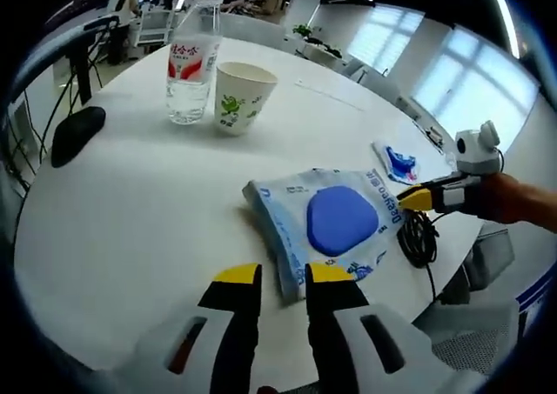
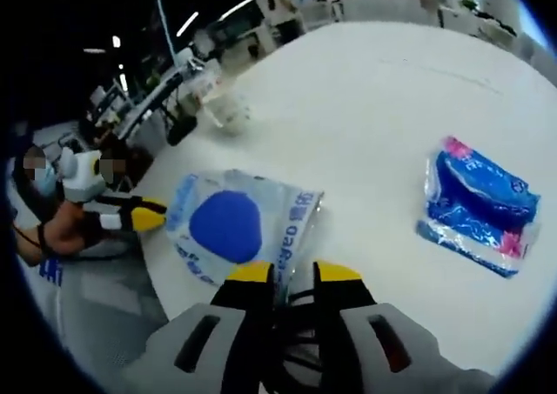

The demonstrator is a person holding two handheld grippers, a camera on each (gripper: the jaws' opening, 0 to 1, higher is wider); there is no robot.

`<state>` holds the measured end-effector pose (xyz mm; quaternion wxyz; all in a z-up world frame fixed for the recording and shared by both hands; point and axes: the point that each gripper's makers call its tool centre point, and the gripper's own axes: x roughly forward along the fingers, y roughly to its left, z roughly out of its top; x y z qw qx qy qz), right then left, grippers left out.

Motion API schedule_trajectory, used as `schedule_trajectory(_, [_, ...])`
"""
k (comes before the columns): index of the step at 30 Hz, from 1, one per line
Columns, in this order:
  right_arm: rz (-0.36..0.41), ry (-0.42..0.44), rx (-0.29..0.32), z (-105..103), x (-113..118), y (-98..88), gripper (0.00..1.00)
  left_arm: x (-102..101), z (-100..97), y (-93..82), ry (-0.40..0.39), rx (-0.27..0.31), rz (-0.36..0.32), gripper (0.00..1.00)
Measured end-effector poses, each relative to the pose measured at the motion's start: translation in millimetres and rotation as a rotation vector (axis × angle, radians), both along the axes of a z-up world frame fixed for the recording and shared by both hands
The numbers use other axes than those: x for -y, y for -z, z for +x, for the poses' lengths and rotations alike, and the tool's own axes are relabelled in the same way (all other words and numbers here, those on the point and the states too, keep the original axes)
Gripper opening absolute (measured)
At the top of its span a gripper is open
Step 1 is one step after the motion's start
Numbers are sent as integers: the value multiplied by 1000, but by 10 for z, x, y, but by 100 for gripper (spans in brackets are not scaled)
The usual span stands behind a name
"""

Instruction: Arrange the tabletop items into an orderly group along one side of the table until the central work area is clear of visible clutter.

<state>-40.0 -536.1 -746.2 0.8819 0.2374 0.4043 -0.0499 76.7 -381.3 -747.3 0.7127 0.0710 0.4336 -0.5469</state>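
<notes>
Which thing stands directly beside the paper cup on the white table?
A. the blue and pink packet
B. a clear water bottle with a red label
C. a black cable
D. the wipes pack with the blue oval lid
B: in the left gripper view the water bottle stands upright right next to the paper cup, far from the wipes pack.

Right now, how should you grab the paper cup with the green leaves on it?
Best guess: take the paper cup by its rim, one jaw inside and one outside, coming down from above. It stands upright with its mouth open, and its walls flare too wide for an easy side pinch. Come from the side away from the water bottle, which stands close beside it.
</notes>
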Motion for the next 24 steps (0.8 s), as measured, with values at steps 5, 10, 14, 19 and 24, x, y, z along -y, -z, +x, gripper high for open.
schedule_trajectory(5, [-4,-8,-16,28,-54,45,15,-7,-10,19,5,-6,4,14])
schedule_trajectory(10, [0,-3,-19,39,-71,76,6,5,-21,74,-1,-23,27,3])
schedule_trajectory(14, [7,1,-5,43,-79,59,1,38,-39,58,8,-27,28,0])
schedule_trajectory(19, [6,-1,9,33,-80,21,0,60,-27,40,14,-25,25,0])
schedule_trajectory(24, [7,3,31,29,-41,-44,0,129,-13,15,31,-30,22,0])
